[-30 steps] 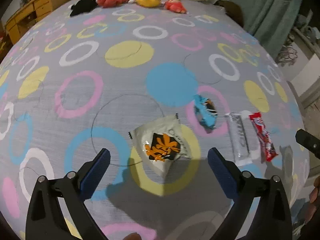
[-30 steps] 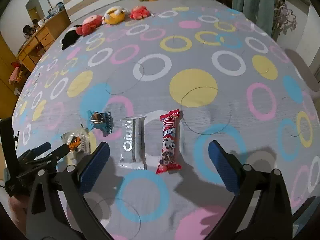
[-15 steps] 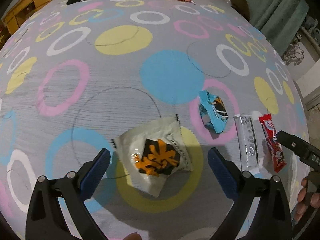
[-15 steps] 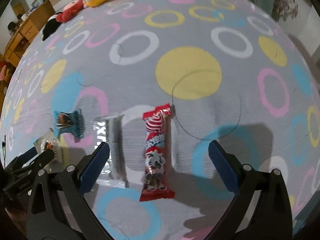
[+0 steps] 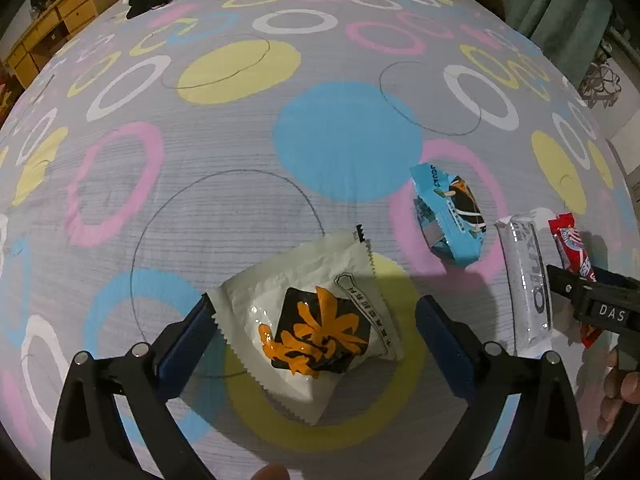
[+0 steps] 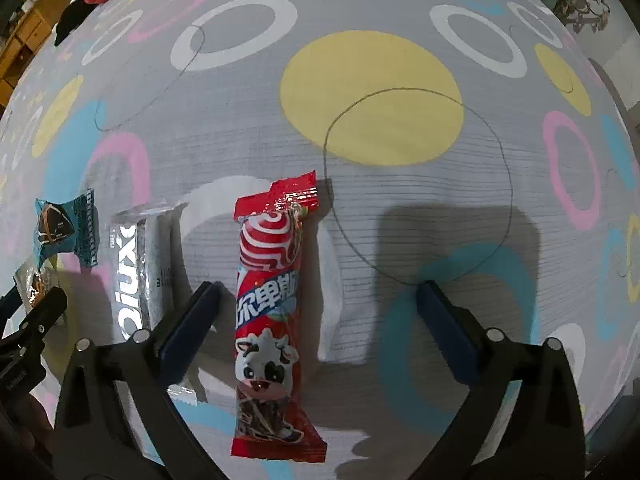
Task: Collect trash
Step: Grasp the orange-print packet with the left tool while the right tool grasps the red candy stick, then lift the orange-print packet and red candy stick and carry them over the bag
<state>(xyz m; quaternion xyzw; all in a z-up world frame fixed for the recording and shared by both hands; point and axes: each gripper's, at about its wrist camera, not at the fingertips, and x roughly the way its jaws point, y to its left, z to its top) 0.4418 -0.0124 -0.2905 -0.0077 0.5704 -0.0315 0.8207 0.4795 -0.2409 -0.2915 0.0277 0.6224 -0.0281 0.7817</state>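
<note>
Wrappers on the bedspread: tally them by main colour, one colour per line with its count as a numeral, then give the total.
White: 1, the white wrapper between the fingers of the left gripper
Blue: 1, the blue wrapper
Silver: 1, the silver wrapper
Red: 1, the red wrapper between the fingers of the right gripper
Total: 4

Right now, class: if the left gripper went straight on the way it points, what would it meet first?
The left gripper, jaws open, would probably meet the white packet with the orange-and-black label first; it already lies between the fingers on the bedspread. Height above it is unclear.
</note>
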